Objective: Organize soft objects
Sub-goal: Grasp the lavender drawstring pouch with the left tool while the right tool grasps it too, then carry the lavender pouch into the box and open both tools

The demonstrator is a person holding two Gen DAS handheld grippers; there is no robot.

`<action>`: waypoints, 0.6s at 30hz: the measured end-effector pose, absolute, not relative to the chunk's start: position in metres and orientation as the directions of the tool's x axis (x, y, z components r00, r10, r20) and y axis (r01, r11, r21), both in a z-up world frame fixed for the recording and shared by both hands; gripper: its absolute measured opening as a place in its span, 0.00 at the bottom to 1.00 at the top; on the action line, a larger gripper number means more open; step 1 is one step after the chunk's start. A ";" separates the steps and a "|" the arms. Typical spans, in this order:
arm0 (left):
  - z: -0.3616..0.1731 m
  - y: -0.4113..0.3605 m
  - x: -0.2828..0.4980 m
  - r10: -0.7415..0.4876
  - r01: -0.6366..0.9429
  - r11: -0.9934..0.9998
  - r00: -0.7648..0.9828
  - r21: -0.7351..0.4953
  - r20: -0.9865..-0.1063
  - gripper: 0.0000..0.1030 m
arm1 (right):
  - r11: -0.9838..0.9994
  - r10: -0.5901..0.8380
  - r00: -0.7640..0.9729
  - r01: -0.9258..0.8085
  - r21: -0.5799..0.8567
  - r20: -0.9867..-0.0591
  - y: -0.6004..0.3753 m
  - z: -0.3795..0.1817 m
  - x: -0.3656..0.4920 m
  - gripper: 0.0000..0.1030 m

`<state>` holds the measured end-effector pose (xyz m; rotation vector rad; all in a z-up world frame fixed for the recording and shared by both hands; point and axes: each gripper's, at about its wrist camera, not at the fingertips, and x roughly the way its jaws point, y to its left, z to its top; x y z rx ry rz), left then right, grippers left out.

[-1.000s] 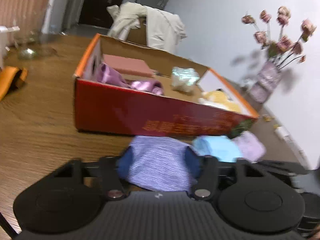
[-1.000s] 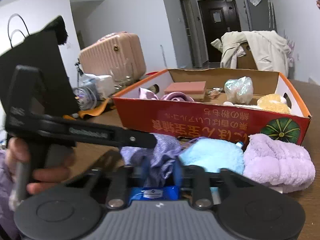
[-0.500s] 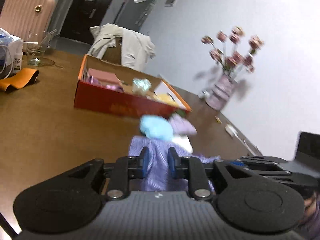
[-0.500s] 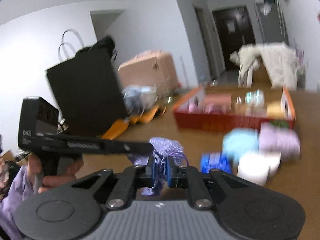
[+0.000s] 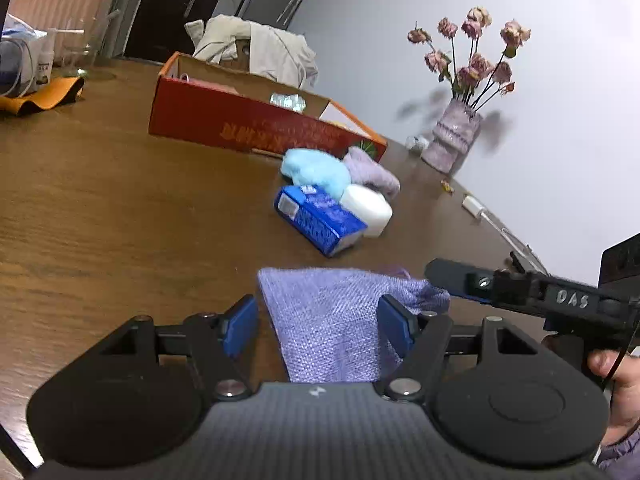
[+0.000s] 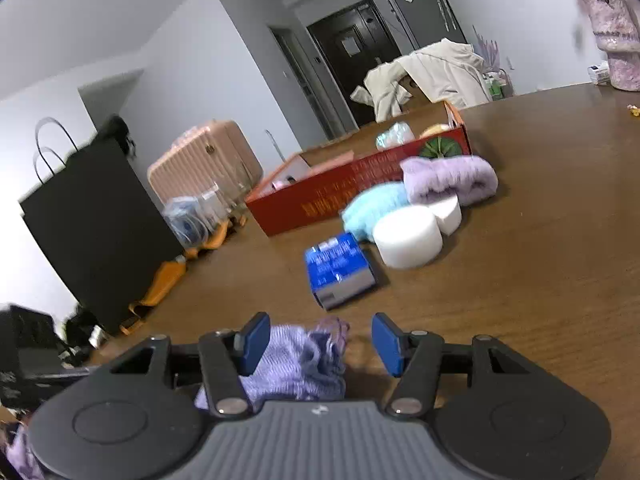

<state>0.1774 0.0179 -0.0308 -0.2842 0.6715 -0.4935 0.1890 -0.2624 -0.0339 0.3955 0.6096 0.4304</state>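
Purple knit cloth (image 5: 328,332) lies between both opening hand-held grippers on table (image 5: 120,208)

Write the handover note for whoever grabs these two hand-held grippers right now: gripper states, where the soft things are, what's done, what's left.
Left hand-held gripper: jaws opening, the lilac woven cloth pouch lies between them on the brown wooden table, unpinched.
Right hand-held gripper: jaws opening too, over the pouch's gathered end.
Beside the red cardboard box: light-blue fluffy bundle, lilac fluffy bundle, two white foam cylinders, blue tissue pack.
Done: some items already sit in the box.
Left: probably sort the pouch and the loose pile.
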 end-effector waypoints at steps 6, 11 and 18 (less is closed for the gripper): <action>-0.034 0.007 0.174 -0.523 0.345 0.848 0.667 -0.403 -0.531 0.55 | 0.842 0.499 0.712 -0.264 0.470 -0.494 -0.243 -0.052 0.190 0.44; -0.033 0.002 0.172 -0.517 0.338 0.852 0.662 -0.400 -0.543 0.30 | 0.849 0.496 0.717 -0.282 0.446 -0.490 -0.240 -0.053 0.188 0.29; -0.029 -0.009 0.167 -0.500 0.344 0.864 0.661 -0.367 -0.559 0.18 | 0.861 0.486 0.721 -0.298 0.412 -0.494 -0.240 -0.050 0.181 0.20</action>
